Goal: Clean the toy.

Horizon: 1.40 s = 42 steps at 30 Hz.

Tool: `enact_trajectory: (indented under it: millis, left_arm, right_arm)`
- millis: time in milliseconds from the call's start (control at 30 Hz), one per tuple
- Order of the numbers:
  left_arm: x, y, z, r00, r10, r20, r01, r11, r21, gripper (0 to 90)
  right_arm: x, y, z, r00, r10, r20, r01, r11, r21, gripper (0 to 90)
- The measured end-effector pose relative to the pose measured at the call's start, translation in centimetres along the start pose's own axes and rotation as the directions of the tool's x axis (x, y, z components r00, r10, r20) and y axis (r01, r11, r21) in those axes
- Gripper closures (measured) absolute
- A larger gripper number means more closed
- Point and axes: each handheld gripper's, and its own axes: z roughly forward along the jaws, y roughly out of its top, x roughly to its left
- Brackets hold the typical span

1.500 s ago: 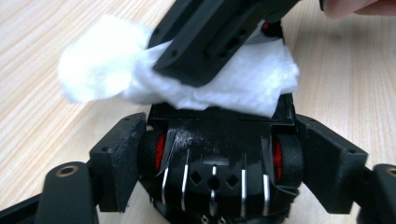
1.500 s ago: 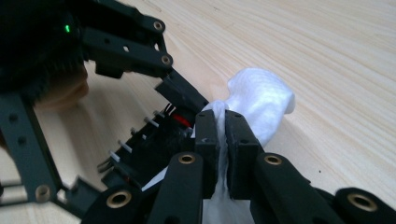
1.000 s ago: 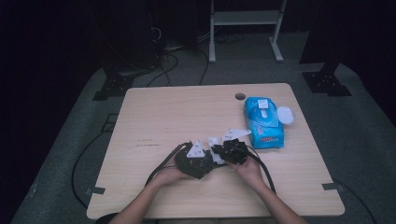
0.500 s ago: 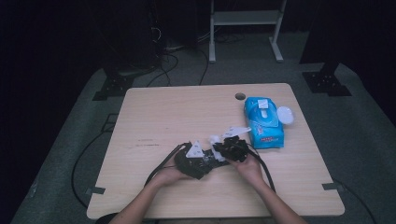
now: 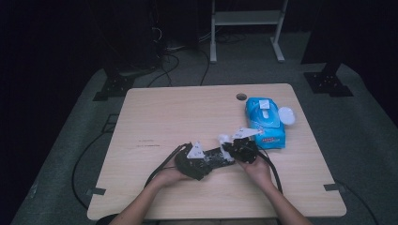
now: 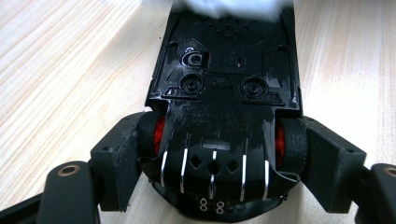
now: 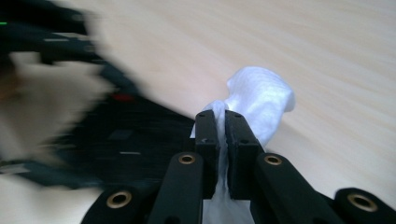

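Still clamped — toy car (image 6: 224,116), wipe (image 7: 259,100) — nothing shifted.

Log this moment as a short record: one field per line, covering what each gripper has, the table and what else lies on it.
left gripper: shut on the black toy car, underside up, pads on its two red-hubbed wheels
right gripper: shut on a white wipe
wipe position: at the car's far end, on its underside
table: light wood, round hole near the far edge
also on table: blue wipes pack, lid flipped open, right of the grippers
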Motion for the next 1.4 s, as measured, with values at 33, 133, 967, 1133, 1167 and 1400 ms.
enact_trajectory:
  millis: [33,133,967,1133,1167,1400]
  left_arm:
    - [0.0,0.0,0.0,1.0,-0.001,0.0,0.001,1.0,0.002,22.9]
    - [-0.1,0.0,-0.1,1.0,0.004,-0.001,-0.004,0.9999,0.01,22.9]
    - [0.2,0.0,0.1,0.9999,-0.009,0.007,0.009,0.9999,0.007,22.8]
    - [0.2,0.0,0.1,0.9999,-0.013,0.006,0.013,0.9999,0.008,22.8]
    - [0.2,0.0,0.1,0.9999,-0.014,0.008,0.014,0.9999,0.008,22.8]
    - [0.3,-0.1,0.0,0.9999,-0.015,0.001,0.015,0.9998,0.01,23.0]
  right_arm:
    - [0.6,0.1,0.2,0.9994,-0.018,-0.029,0.018,1.0,0.003,84.3]
    - [3.2,0.3,0.9,0.9917,-0.108,-0.07,0.109,0.994,0.016,84.2]
    - [-0.3,-2.3,-2.7,0.9977,-0.048,0.049,0.048,0.999,0.001,83.9]
    - [1.7,-2.1,-1.9,0.9967,-0.048,-0.065,0.048,0.999,-0.015,83.5]
    - [2.1,-2.2,-1.8,0.9959,-0.064,-0.064,0.063,0.998,-0.021,83.4]
    - [-0.5,-2.8,-3.2,0.9989,-0.02,0.041,0.02,1.0,0.003,83.6]
